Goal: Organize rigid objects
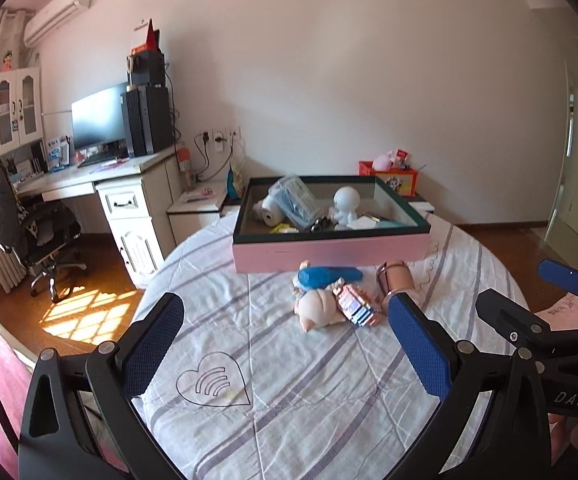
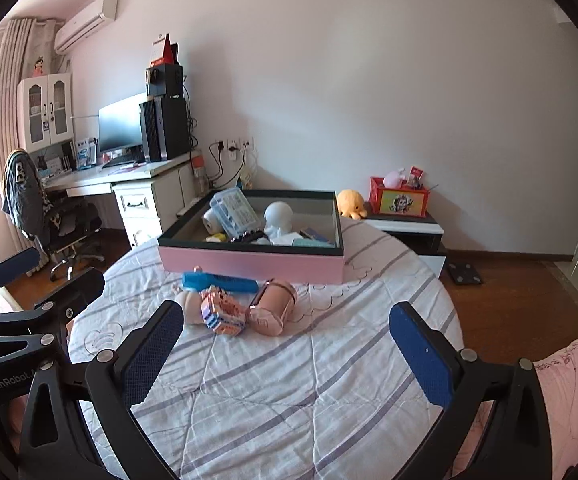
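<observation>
A pink box [image 1: 329,250] [image 2: 249,262] with a dark rim sits on the striped bed and holds a white figurine [image 1: 345,204] [image 2: 277,216], a clear plastic case [image 1: 295,200] [image 2: 235,210] and other small items. In front of it lie a blue tool [image 1: 329,275] [image 2: 219,282], a pale plush pig [image 1: 317,308] [image 2: 191,304], a small block model [image 1: 355,304] [image 2: 223,314] and a rose-gold cylinder case [image 1: 397,278] [image 2: 271,308]. My left gripper [image 1: 285,344] is open and empty, short of the pile. My right gripper [image 2: 285,350] is open and empty, also short of it.
The round bed [image 1: 289,400] has a floor drop on all sides. A desk with monitor [image 1: 97,120] and an office chair [image 1: 17,216] stand at the left. A nightstand with a red box [image 2: 401,200] and a yellow plush [image 2: 351,204] stands behind the pink box.
</observation>
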Demonstrator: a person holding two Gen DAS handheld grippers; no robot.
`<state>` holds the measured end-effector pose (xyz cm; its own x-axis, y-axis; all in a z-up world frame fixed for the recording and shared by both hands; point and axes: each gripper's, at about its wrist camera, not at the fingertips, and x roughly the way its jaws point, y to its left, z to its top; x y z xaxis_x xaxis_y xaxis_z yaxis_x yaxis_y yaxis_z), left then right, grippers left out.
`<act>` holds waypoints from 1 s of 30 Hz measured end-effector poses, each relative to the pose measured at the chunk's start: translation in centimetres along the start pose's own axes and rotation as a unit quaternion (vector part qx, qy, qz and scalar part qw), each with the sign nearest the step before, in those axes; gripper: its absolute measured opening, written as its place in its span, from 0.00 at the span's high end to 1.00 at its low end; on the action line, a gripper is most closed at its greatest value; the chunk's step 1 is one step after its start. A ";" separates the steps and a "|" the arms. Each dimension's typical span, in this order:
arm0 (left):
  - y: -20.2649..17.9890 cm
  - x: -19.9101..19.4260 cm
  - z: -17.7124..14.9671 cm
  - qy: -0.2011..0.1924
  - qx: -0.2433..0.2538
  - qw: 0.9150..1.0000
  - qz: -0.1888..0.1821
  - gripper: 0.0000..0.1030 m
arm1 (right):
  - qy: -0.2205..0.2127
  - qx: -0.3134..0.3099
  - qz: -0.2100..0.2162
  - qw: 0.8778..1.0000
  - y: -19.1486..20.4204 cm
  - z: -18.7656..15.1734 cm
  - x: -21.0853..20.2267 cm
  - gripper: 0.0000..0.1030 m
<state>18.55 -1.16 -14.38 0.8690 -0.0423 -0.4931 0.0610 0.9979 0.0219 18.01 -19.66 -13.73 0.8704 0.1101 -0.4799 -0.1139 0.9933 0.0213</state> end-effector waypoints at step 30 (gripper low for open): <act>-2.8 18.3 -0.4 0.200 0.047 0.979 0.002 0.04 | 0.163 0.022 0.010 0.986 -3.2 -2.1 14.4 0.00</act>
<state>34.09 -4.68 -23.85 0.6079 0.0029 -0.7940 0.1202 0.9881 0.0957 29.89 -21.34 -22.56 0.6669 0.1195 -0.7355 -0.1019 0.9924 0.0688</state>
